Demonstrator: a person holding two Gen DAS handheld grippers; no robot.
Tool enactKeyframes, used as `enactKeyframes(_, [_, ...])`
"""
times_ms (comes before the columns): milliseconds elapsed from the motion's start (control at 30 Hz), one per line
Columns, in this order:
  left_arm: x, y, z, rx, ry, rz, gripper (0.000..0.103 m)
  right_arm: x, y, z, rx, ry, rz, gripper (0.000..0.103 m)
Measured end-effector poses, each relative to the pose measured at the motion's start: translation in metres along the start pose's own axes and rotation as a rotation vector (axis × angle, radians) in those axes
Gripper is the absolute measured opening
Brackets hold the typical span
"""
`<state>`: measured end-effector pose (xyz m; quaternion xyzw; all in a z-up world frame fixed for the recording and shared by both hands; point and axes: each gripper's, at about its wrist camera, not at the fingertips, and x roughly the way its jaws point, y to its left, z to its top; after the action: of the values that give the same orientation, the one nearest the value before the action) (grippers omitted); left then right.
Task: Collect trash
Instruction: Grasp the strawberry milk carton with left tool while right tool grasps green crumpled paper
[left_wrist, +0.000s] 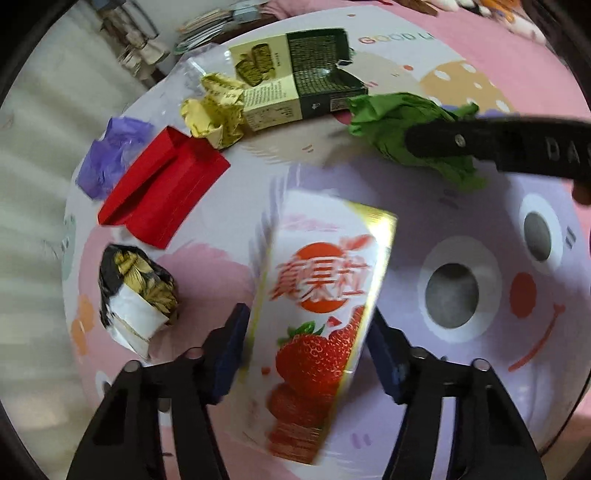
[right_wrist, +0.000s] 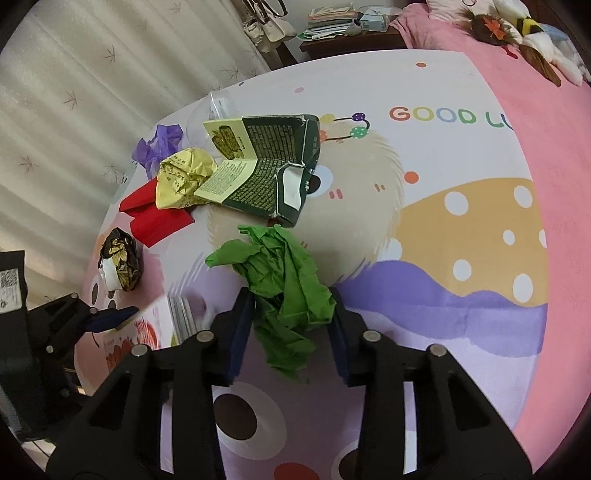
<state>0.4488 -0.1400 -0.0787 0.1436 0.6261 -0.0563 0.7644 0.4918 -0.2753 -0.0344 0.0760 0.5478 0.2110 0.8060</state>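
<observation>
Left wrist view: left gripper (left_wrist: 308, 354) straddles a strawberry drink carton (left_wrist: 325, 325) at lower centre of frame, blue pads (left_wrist: 231, 354) touching both of its sides, so the jaws look clamped on it (frame is blurred, contact on the right side less sure). Carton lies on a printed mat (left_wrist: 480, 369) with cartoon faces.

Upper right of that frame: right gripper's black finger (left_wrist: 498, 144) crosses over the green crumpled paper (left_wrist: 395, 122).

Right wrist view: right gripper (right_wrist: 291, 332) at lower centre, jaws pressed against both sides of the green crumpled paper, gripping it. Paper still rests on the mat.

Other trash, upper left in both views:
- dark green box (right_wrist: 273, 173), torn open, flat
- yellow wrapper wad (right_wrist: 184, 177), touching the box
- red folded card (left_wrist: 162, 184)
- purple plastic scrap (left_wrist: 110, 155)
- black-and-gold wrapper ball (left_wrist: 136, 295), left of the carton, apart from it

Pink blanket (right_wrist: 535, 129) at right edge.
</observation>
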Motion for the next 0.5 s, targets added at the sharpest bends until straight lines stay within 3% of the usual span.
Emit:
enactKeyframes(67, [-0.001,0.002,-0.003,-0.059,0.000,-0.013,0.051,-0.004,0.000,-0.004,-0.001,-0.008,-0.002,0.032])
enactKeyframes(400, [-0.037,0.019,-0.036,-0.275,-0.112,-0.034,0.051,-0.039,0.015,-0.031,0.013,-0.062,0.002,0.030])
enactKeyframes(500, [-0.054,0.021,-0.053,-0.291,-0.145,-0.031,0.051,-0.054,0.026,-0.045,0.019,-0.076,0.002,0.030])
